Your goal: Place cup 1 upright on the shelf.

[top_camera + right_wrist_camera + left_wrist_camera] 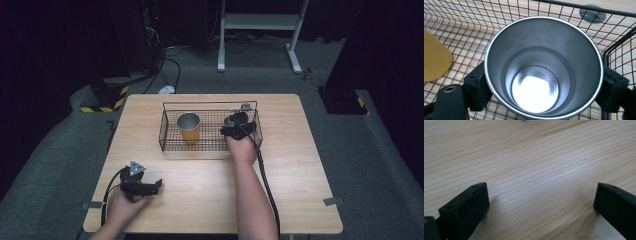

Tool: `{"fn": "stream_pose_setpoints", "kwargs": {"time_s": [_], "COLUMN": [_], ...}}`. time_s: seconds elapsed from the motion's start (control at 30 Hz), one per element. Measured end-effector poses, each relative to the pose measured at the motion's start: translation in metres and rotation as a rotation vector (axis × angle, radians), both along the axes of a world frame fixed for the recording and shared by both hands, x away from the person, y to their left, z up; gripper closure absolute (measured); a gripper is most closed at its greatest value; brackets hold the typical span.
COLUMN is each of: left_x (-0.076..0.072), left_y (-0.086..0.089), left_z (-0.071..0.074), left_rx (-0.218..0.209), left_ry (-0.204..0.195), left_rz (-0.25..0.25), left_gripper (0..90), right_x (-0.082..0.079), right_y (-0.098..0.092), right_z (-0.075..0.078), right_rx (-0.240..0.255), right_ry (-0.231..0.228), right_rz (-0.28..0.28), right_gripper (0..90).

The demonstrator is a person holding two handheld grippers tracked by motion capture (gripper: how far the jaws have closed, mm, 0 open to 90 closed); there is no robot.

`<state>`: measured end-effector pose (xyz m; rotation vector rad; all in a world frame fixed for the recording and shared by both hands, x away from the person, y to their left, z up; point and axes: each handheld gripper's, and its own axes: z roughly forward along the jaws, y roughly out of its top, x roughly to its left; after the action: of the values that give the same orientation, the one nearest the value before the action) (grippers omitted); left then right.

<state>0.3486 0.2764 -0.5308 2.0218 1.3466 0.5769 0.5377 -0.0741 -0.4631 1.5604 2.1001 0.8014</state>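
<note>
Right tongs (544, 87) — one steel cup (543, 67), gripped

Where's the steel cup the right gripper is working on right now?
In the high view the steel cup sits at the right end of the wire basket, between the right gripper jaws, right of the yellow cup.

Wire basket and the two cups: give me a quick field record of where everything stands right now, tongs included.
basket: black wire basket, on the light wooden table, far half
cup 1: yellow cup with steel lining, upright in the basket's left part
cup 2: steel cup with a shiny inside, upright in the basket's right part, empty
right tongs: one jaw on each side of cup 2, against its wall
left tongs: open, holding nothing, low over bare table at the near left
</note>
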Motion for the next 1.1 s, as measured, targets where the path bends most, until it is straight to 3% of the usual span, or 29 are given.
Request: {"fn": "stream_pose_setpoints", "kwargs": {"time_s": [0.43,1.1], "left_x": [0.000,0.000], "left_y": [0.000,0.000], "left_z": [0.000,0.000], "left_rx": [0.000,-0.001], "left_ry": [0.000,0.000], "left_rz": [0.000,0.000], "left_gripper": [0.5,0.5], "right_x": [-0.007,-0.040], "right_y": [-0.002,-0.011], "right_z": [0.007,0.046], "right_rx": [0.000,0.033], "right_ry": [-0.051,-0.209], "right_rz": [-0.001,0.052], "right_gripper": [10.1,10.3]}}
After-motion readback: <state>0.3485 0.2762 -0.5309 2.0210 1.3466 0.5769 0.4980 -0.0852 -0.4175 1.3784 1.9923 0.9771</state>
